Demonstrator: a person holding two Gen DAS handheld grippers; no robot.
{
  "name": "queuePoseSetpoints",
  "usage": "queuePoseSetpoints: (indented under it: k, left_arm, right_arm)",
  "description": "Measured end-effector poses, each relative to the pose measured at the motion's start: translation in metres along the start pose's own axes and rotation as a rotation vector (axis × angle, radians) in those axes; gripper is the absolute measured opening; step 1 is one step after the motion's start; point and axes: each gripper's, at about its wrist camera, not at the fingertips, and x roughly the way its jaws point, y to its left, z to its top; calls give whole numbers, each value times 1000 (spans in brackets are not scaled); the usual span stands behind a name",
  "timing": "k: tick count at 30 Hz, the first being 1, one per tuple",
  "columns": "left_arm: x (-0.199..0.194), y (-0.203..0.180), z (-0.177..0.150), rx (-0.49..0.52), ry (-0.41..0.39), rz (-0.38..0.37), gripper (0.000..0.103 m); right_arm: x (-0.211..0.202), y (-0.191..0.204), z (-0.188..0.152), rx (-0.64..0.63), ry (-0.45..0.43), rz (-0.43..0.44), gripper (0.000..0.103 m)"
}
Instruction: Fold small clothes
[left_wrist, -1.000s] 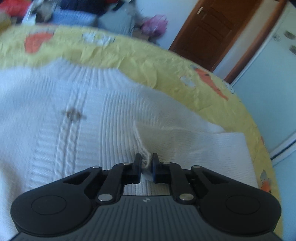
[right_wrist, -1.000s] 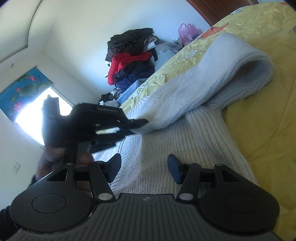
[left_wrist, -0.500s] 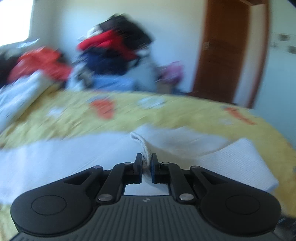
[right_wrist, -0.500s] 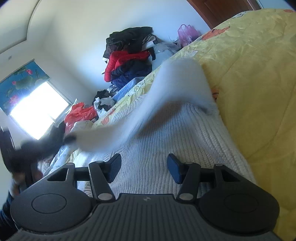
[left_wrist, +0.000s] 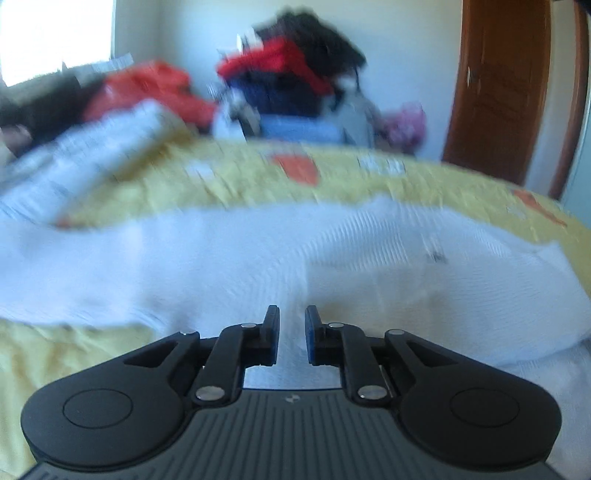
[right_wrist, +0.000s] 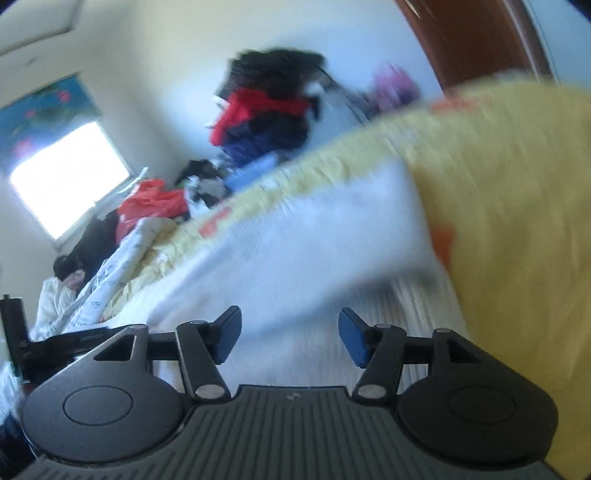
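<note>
**Both grippers off the sweater**

Left gripper (left_wrist: 291, 334) first: its jaws are just starting to part, a narrow gap with nothing pinched, hanging over the near edge of the white knit sweater (left_wrist: 258, 258), which lies across the yellow bedspread (left_wrist: 229, 184). Pretty blurry though.

Right wrist view: right gripper (right_wrist: 290, 338) has its jaws spreading wide with nothing between them, above the sweater (right_wrist: 314, 236). Clothes pile (right_wrist: 269, 110) sits far back by the wall.

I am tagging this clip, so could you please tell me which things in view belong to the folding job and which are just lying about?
Job:
- white knitted sweater
- left gripper, opening, nothing held
- right gripper, opening, nothing held

Lying about:
- clothes pile
- red bag
- pink bag
- yellow bedspread
</note>
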Motion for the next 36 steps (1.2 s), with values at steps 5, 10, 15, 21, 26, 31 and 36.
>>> queuePoseSetpoints:
  k: [5, 10, 15, 21, 26, 31, 36]
  left_arm:
    - [2, -22, 17, 41, -35, -85, 37]
    - [64, -52, 14, 106, 89, -73, 46]
    - [79, -37, 1, 87, 64, -114, 56]
    - [77, -46, 5, 117, 53, -70, 61]
    - [19, 4, -5, 15, -84, 24, 79]
    - [-17, 123, -7, -176, -186, 259, 91]
    - [-25, 262, 1, -558, -163, 427, 91]
  right_arm:
    - [55, 13, 51, -160, -1, -108, 70]
    - [139, 8, 63, -286, 138, -298, 68]
    - [140, -17, 42, -350, 90, -309, 78]
    - [146, -10, 40, -381, 99, -336, 82]
    - [141, -10, 45, -367, 92, -321, 82]
    - [140, -8, 44, -377, 90, -327, 83]
    - [139, -8, 43, -376, 85, -331, 83]
